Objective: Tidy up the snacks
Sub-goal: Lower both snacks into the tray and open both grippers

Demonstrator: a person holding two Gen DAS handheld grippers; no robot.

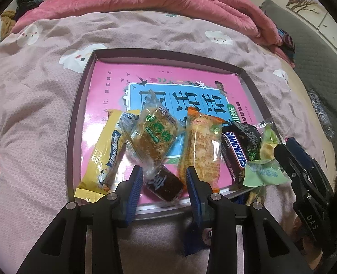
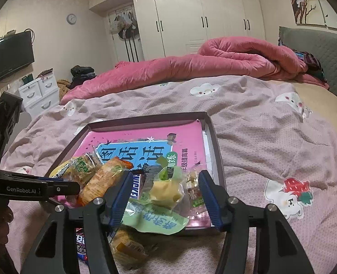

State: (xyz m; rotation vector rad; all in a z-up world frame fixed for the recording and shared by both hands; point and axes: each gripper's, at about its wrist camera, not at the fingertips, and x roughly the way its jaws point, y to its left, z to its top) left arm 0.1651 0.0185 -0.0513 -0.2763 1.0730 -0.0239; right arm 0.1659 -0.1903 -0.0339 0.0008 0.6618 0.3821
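Observation:
A dark-rimmed tray (image 1: 77, 114) on the bed holds a pink book (image 1: 113, 80) and a heap of snacks along its near edge. In the heap are a yellow Alpenliebe bar (image 1: 106, 153), an orange packet (image 1: 202, 146) and a Snickers bar (image 1: 235, 153). My left gripper (image 1: 163, 170) is shut on a dark brown snack packet (image 1: 166, 187) at the tray's near edge. My right gripper (image 2: 166, 173) stands open around a green-and-yellow wrapped snack (image 2: 166, 189) at the tray's near right corner. Its pads are clear of the wrapper.
Two more packets (image 2: 127, 246) lie on the sheet (image 2: 271, 148) just outside the tray's near edge, under the right gripper. A rolled pink quilt (image 2: 191, 66) runs along the far side of the bed. A grey headboard (image 2: 323, 52) stands at the right.

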